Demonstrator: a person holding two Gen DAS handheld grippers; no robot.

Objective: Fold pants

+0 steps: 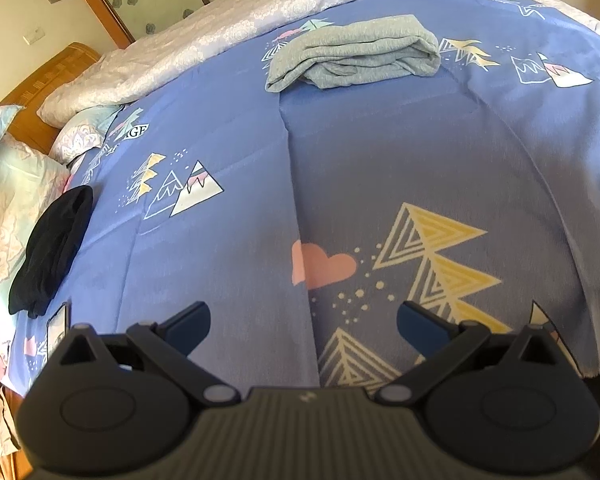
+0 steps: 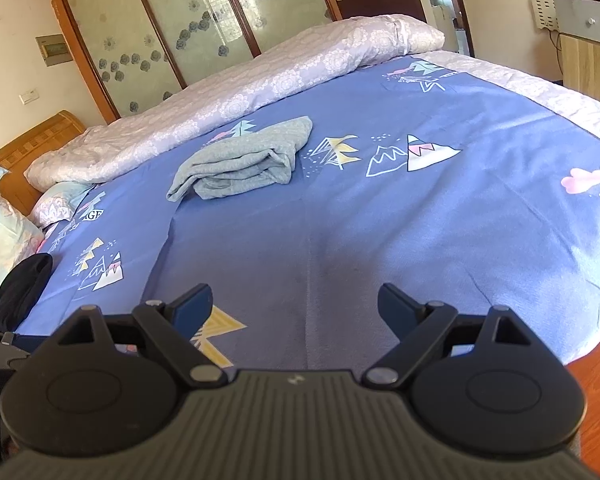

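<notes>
Grey pants (image 1: 354,54) lie folded in a compact bundle on the blue patterned bed sheet (image 1: 380,160), far ahead of both grippers; they also show in the right wrist view (image 2: 246,162). My left gripper (image 1: 303,326) is open and empty, hovering over the sheet near the bed's front edge. My right gripper (image 2: 295,306) is open and empty too, also well short of the pants.
A black garment (image 1: 52,252) lies at the left by the pillows (image 1: 12,200). A rolled pale quilt (image 2: 236,92) runs along the far side. A wooden headboard (image 2: 32,140), wardrobe (image 2: 188,20) and a cabinet (image 2: 588,48) surround the bed.
</notes>
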